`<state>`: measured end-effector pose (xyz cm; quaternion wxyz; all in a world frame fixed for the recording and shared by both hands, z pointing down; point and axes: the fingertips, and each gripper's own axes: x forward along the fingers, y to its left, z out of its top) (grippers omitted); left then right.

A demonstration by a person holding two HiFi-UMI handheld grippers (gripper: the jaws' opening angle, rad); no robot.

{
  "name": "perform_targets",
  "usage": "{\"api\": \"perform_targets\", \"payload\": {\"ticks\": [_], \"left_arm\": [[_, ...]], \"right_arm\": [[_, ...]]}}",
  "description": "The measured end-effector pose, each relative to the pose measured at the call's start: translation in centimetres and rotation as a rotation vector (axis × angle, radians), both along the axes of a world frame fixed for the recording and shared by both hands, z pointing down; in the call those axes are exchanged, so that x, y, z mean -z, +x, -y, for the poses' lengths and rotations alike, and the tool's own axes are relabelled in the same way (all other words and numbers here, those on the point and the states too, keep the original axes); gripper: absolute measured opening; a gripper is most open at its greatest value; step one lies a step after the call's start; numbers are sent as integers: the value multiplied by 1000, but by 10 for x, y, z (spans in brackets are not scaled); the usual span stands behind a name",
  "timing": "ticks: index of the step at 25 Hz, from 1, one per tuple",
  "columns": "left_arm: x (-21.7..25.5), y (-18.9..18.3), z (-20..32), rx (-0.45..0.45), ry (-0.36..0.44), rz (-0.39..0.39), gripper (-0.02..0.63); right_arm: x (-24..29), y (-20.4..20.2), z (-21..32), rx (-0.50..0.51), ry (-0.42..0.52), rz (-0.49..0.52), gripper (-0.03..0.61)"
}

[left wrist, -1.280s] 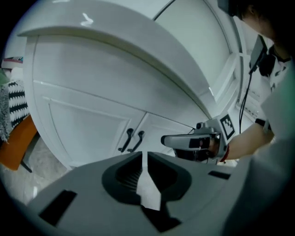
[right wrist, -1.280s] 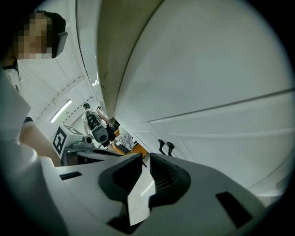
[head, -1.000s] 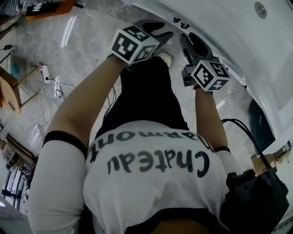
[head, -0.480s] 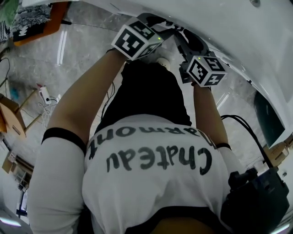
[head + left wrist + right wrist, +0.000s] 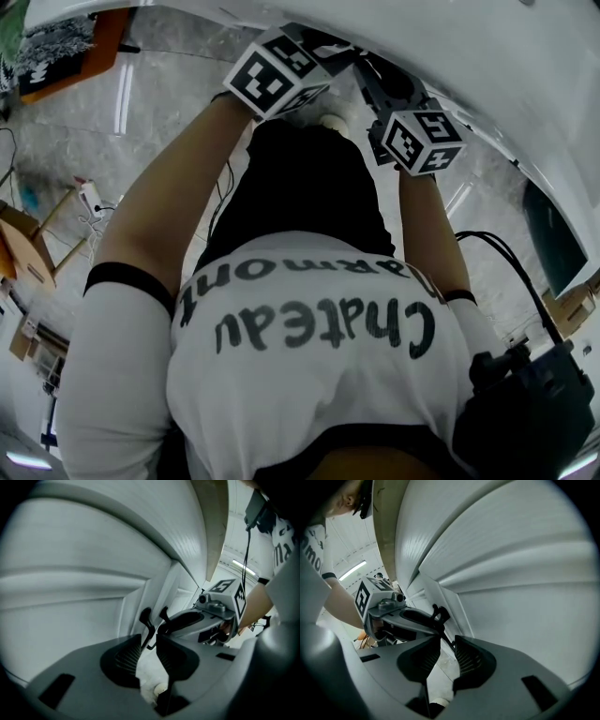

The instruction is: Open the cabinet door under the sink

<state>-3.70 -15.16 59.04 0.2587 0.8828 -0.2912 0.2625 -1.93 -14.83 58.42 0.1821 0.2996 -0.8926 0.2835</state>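
The cabinet door (image 5: 520,616) under the sink (image 5: 469,66) is not yet opened: the left hand-held gripper (image 5: 149,641) and right hand-held gripper (image 5: 447,644) are held at its front, jaws just narrowed but apart, nothing clamped

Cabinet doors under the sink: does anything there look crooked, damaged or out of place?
Nothing stands out. The white cabinet doors look shut and even, and their panels show no marks or dents. The two black handles sit side by side at the seam between the doors, with no visible bend or break.
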Motion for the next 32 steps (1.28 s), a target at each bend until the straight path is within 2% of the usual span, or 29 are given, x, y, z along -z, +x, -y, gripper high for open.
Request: {"api": "perform_targets", "payload": {"ticks": [2,6,11,14,19,22,25,32], "left_arm": [[0,0,0,-9,16,11,81],[0,3,0,-31,52,33,77],[1,5,-3,-70,97,50,59],[-1,5,-4,-69,83,53,52],[1,6,-13,-55,0,47,52],[0,5,-23,-65,-20,71,59],[-2,4,-36,-121,17,108,66],[-10,3,-52,-227,91,292,77]], "right_arm": [[1,-2,1,21,10,0,98],[0,-2,1,36,23,-11,90],[1,-2,-1,32,-16,12,84],[1,-3,-2,22,-19,13,74],[2,-3,-10,46,-35,-65,67],[0,-4,-21,116,-30,-161,69],[-3,-5,-32,185,-18,-255,69],[-4,-9,-56,310,-10,-369,114]]}}
